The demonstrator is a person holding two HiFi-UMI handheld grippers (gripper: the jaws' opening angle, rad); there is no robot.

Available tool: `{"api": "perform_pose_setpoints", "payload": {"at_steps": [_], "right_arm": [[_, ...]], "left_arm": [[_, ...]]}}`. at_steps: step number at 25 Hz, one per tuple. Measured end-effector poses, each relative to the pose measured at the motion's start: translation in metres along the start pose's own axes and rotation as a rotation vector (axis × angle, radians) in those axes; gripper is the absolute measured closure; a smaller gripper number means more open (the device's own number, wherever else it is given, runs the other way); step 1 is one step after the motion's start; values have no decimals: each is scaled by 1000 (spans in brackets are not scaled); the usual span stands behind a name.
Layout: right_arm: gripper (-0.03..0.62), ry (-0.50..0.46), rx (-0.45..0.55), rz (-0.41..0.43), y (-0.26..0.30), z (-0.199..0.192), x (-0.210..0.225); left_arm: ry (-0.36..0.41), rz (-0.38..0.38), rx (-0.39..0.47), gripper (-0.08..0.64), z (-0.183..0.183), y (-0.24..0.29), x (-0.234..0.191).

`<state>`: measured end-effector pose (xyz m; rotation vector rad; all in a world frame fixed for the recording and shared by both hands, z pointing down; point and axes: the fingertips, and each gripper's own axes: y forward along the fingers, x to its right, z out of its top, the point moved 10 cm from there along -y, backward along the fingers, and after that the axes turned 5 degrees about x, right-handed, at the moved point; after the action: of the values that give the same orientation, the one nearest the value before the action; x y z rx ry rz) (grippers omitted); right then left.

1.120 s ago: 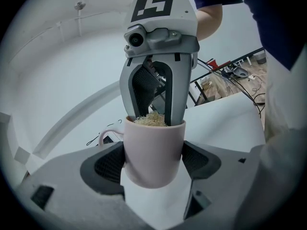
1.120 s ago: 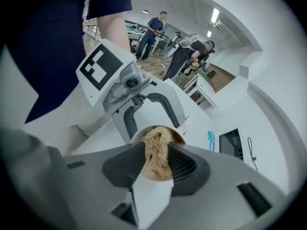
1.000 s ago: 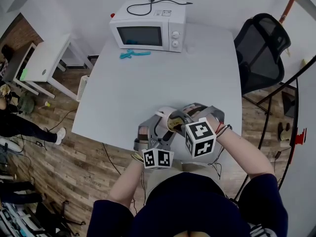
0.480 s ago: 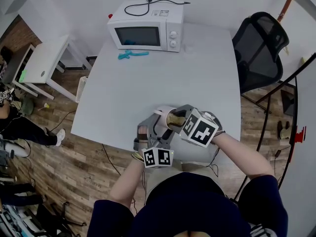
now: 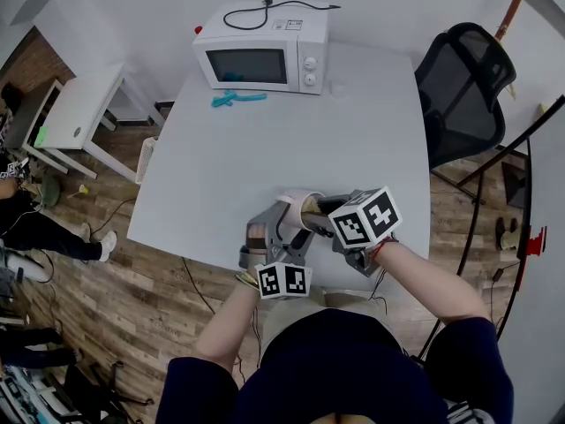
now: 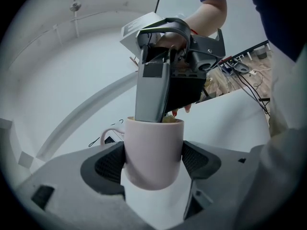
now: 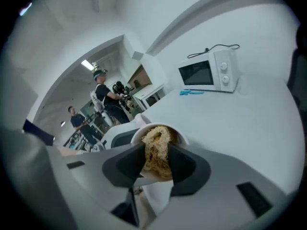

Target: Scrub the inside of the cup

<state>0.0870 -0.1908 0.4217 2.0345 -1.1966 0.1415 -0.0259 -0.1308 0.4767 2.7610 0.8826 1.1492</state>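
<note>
One scourer (image 7: 156, 150) in cup (image 6: 153, 150), right hand-held gripper (image 5: 320, 214) rolled

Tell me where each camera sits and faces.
Head view: on the person's head, looking steeply down at the table; both forearms show.
Left gripper view: rides the left gripper, facing along its jaws clamped on the cup; the right gripper reaches in from above.
Right gripper view: looks along its jaws, shut on the scrubber, into the cup's mouth.
All three show the cup.

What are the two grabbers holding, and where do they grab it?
The left gripper clamps the cup by its sides. The right gripper pinches a scrubber by its middle, at the cup's mouth.
</note>
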Motion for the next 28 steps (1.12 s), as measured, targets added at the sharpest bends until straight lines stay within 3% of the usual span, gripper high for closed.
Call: {"api": "perform_pose_setpoints", "payload": {"at_steps": [7, 17, 19, 22, 28], "right_arm": [[442, 433, 126, -5, -2, -12, 11], [442, 842, 183, 46, -2, -26, 22], [442, 852, 185, 46, -2, -26, 22], [442, 781, 182, 30, -2, -23, 19], [442, 477, 106, 14, -4, -10, 11]], "left_arm": [[48, -5, -6, 184, 2, 3, -1], [85, -14, -4, 184, 0, 2, 2], [85, -14, -4, 184, 0, 3, 2], [73, -10, -2, 184, 0, 2, 2], [47, -6, 9, 184, 2, 1, -1]]}}
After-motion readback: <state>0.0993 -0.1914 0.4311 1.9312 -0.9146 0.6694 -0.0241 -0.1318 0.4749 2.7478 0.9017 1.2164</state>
